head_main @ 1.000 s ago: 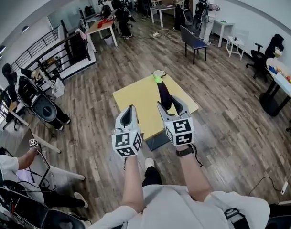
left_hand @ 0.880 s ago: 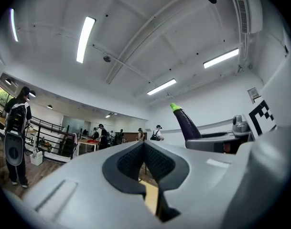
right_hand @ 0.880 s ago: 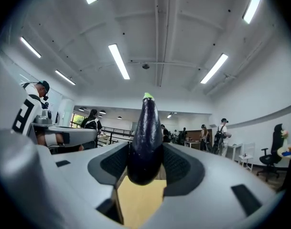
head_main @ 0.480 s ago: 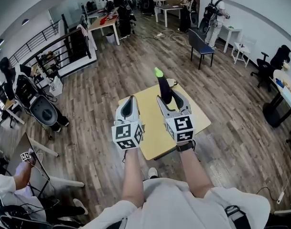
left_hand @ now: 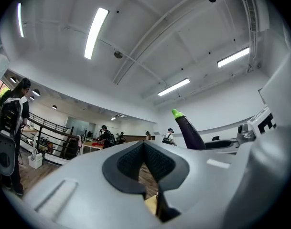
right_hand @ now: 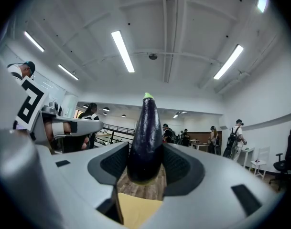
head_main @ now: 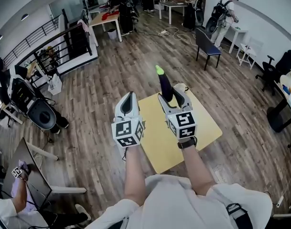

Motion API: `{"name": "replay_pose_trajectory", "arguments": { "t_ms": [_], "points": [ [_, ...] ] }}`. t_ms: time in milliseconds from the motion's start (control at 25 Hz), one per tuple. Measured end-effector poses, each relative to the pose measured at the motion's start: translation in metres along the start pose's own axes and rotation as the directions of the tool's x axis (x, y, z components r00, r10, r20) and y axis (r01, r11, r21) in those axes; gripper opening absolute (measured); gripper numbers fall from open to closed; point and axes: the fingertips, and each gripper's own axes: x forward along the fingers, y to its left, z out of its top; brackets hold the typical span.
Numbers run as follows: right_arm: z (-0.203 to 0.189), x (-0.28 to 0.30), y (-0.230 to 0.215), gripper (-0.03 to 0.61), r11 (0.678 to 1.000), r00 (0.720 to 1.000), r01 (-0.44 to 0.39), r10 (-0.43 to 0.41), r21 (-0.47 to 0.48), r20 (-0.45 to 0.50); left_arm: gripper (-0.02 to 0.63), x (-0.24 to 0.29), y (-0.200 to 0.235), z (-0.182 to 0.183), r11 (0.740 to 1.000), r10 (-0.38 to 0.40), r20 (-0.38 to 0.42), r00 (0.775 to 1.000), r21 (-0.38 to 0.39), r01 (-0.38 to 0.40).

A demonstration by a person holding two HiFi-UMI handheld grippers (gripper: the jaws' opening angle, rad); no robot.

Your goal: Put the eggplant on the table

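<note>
A dark purple eggplant (head_main: pixel 165 86) with a green stem end stands upright between the jaws of my right gripper (head_main: pixel 170 95), which is shut on its lower end. In the right gripper view the eggplant (right_hand: pixel 146 137) fills the gap between the dark pads. It hangs above the far left part of the small yellow table (head_main: pixel 202 128). My left gripper (head_main: pixel 129 97) is level beside the right one, just off the table's left edge, with its jaws shut and nothing in them. From the left gripper view the eggplant (left_hand: pixel 189 132) shows at the right.
Wooden floor lies all around the table. A blue bench (head_main: pixel 207 39) stands beyond it, and a black railing (head_main: pixel 73 42) is at the far left. Several people stand by tables at the back. A person sits at the lower left, and an office chair (head_main: pixel 279 63) is at the right.
Both grippers have moved forward together with the eggplant still held upright. The yellow table, earlier ahead of them, now lies beneath and to the right of them.
</note>
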Motion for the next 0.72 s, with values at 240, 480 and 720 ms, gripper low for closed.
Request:
{"name": "replay_pose_trajectory", "arguments": {
  "t_ms": [240,480,720],
  "points": [
    [-0.030,0.039,-0.011,0.215,1.000,0.999,0.019,-0.019,0.002,-0.049,0.008,0.044,0.014,-0.041,0.999,-0.044,-0.055,0.997,0.000,0.044],
    [-0.066,0.057,-0.036,0.215,0.998,0.990,0.064,-0.065,-0.017,-0.124,0.008,0.076,0.012,-0.085,0.998,-0.066,-0.124,0.990,-0.028,0.063],
    [-0.121,0.091,-0.047,0.215,0.999,0.975,0.036,-0.026,0.039,-0.220,0.008,0.102,0.019,-0.141,0.997,-0.060,-0.219,0.974,-0.064,0.047]
  ]
}}
